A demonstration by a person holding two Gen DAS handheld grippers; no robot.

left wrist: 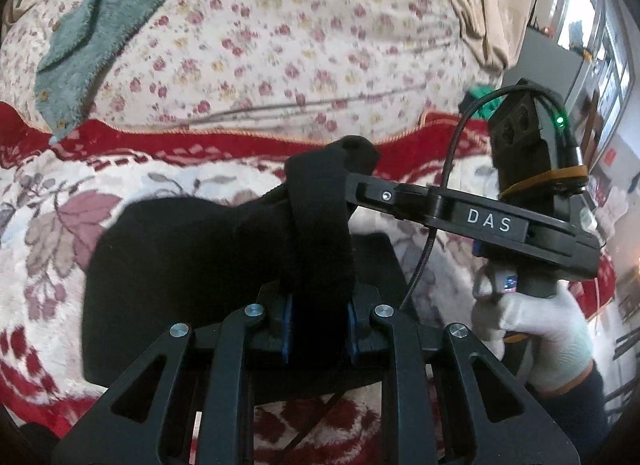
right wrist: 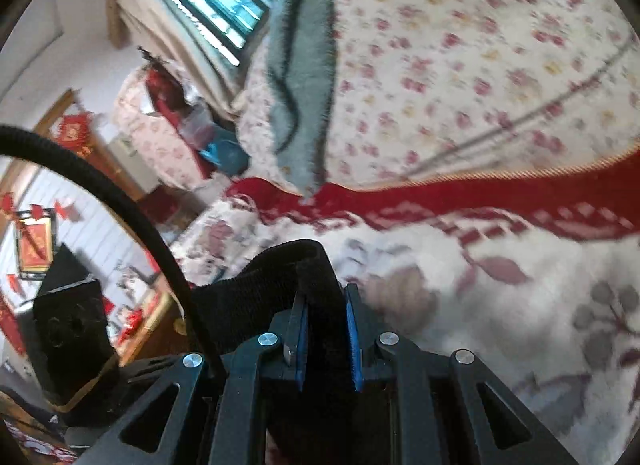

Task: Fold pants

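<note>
Clamped between blue pads (left wrist: 289,327) of left hand-held gripper (left wrist: 320,329), black pants (left wrist: 192,265) lifted over floral bed blanket (left wrist: 52,265), right hand-held gripper (right wrist: 326,329) likewise pinching waistband edge, presumably to carry fold across evenly.

Hand-held gripper (right wrist: 326,329) clamps black pants (right wrist: 280,269)

pants (left wrist: 192,277) on blanket (left wrist: 52,265), towel (left wrist: 80,37) behind — perhaps on quilt (left wrist: 280,45)

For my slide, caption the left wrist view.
Both grippers, left and right, pinch black pants above a floral blanket.
</note>
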